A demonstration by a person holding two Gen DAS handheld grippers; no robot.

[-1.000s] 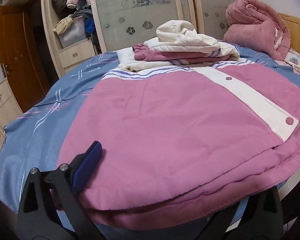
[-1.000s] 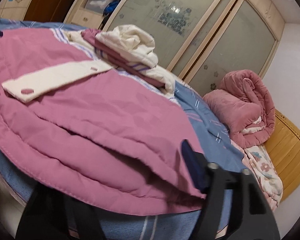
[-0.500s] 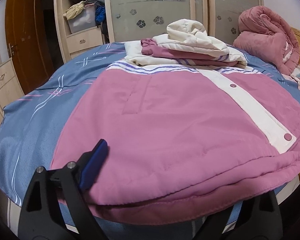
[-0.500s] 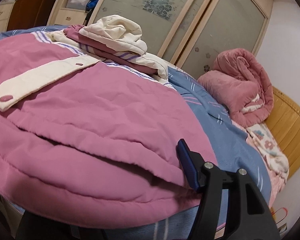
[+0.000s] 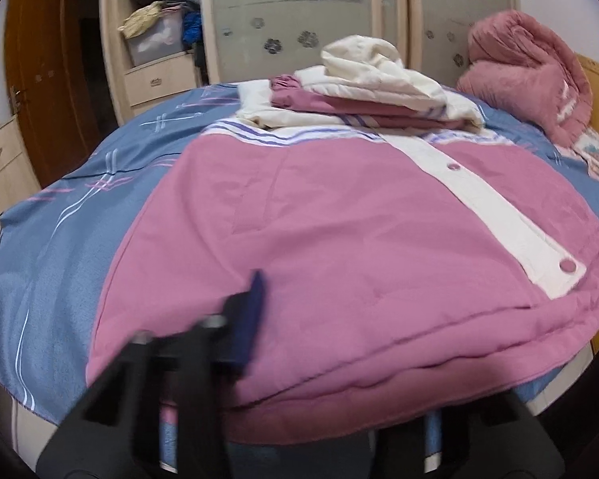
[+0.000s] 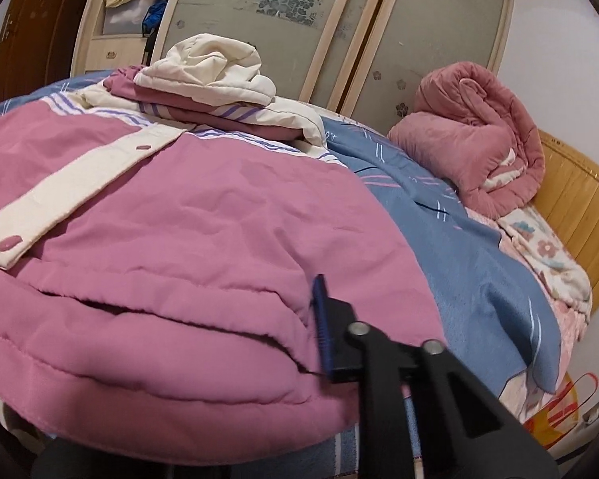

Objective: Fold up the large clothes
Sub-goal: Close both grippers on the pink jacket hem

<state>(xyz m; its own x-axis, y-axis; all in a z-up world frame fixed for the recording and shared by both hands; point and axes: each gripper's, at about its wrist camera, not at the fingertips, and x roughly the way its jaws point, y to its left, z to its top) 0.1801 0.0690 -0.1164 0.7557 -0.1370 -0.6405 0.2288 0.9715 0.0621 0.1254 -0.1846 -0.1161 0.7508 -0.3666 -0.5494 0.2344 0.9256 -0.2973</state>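
Both claws, left [image 5: 299,363] and right [image 6: 283,343], have just been closing and are now pinching the pink jacket's [image 5: 339,231] near hem on the bed [image 5: 60,247]; next, probably lifting it evenly and folding away.

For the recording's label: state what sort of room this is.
Most likely a home bedroom. A pink jacket is spread on a bed with a blue sheet, a rolled pink quilt sits by a wooden headboard, and a wardrobe with frosted sliding doors stands behind.
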